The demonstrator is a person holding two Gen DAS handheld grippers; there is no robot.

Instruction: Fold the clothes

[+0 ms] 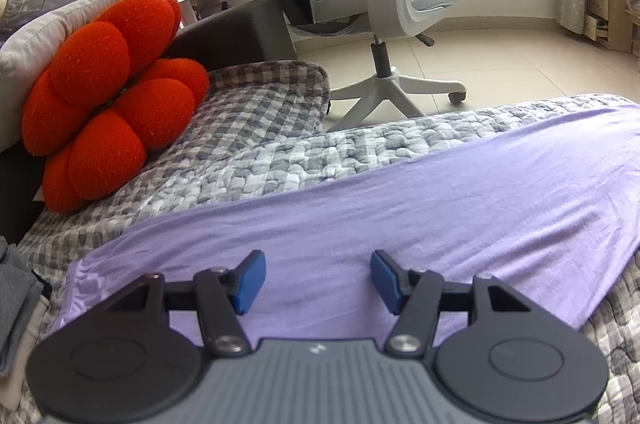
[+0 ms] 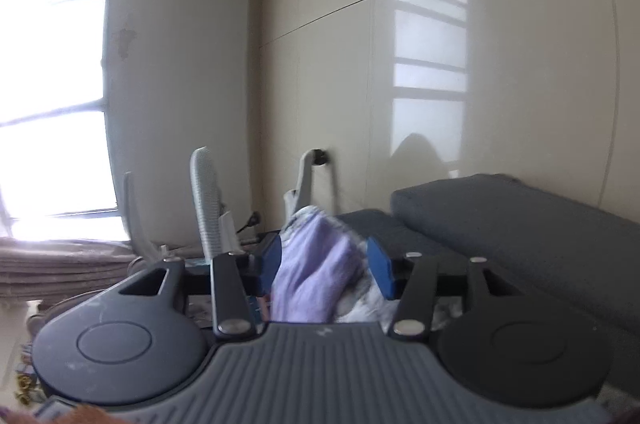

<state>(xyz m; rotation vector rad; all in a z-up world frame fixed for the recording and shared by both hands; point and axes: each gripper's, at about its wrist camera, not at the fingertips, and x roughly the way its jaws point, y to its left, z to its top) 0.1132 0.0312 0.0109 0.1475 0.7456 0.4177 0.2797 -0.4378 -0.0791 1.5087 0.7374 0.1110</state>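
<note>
Quilted grey-and-white checked bedcover (image 1: 256, 151), puffy and pebbled, carries a smooth lilac garment (image 1: 400, 207) spread flat, its long axis slanting from lower left to upper right. Plush red flower cushion (image 1: 108, 99) sits beside it. Left gripper (image 1: 318, 280) hovers released over the cloth. Right gripper (image 2: 324, 264) has a bunched lilac fold between its jaws; whether they pinch it I cannot tell.

A purple garment (image 1: 400, 207) lies spread flat across a grey checked quilt (image 1: 248, 151) in the lower half of the frame. The left gripper (image 1: 318, 280) hovers over its near part, jaws apart with nothing between them. A red flower-shaped cushion (image 1: 112, 103) sits at left; a white office chair (image 1: 384, 3) stands at upper centre.
</note>
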